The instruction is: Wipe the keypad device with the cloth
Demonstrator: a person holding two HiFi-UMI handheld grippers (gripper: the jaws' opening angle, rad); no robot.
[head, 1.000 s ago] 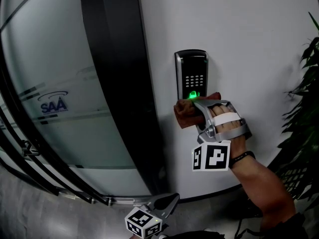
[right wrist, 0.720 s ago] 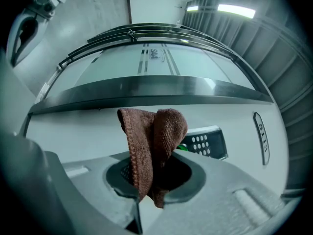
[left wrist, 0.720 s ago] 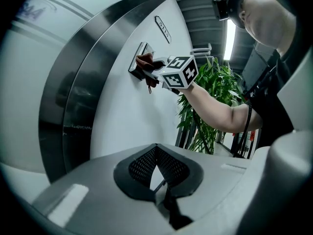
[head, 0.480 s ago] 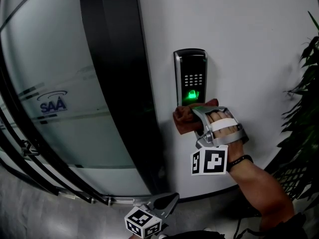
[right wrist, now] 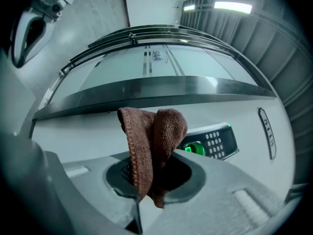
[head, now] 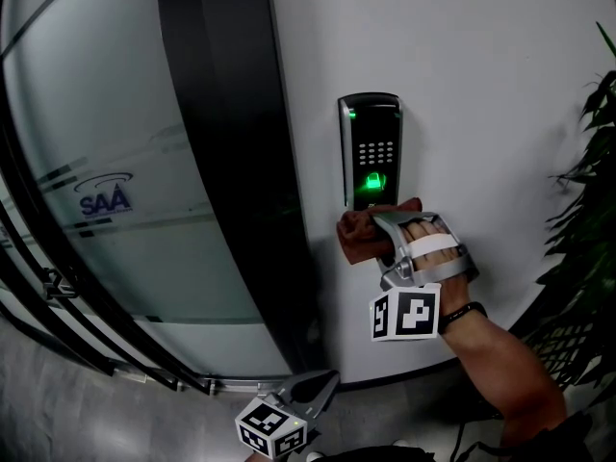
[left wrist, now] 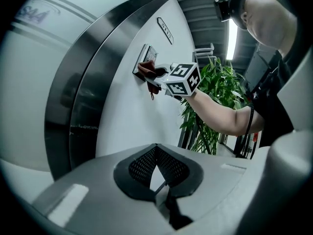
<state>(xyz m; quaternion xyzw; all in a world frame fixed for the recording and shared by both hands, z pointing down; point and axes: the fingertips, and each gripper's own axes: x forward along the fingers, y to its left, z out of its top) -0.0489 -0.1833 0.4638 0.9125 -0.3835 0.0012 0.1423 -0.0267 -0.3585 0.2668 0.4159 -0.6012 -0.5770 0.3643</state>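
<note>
Keypad device on the white wall, its green light lit, with the brown cloth bunched at its 6 o'clock, against the lower edge. The right gripper clamps the cloth between its jaws. The left gripper hangs far below, jaws together and empty. Leafy plant at 3 o'clock; dark door frame at 9 o'clock.
</note>
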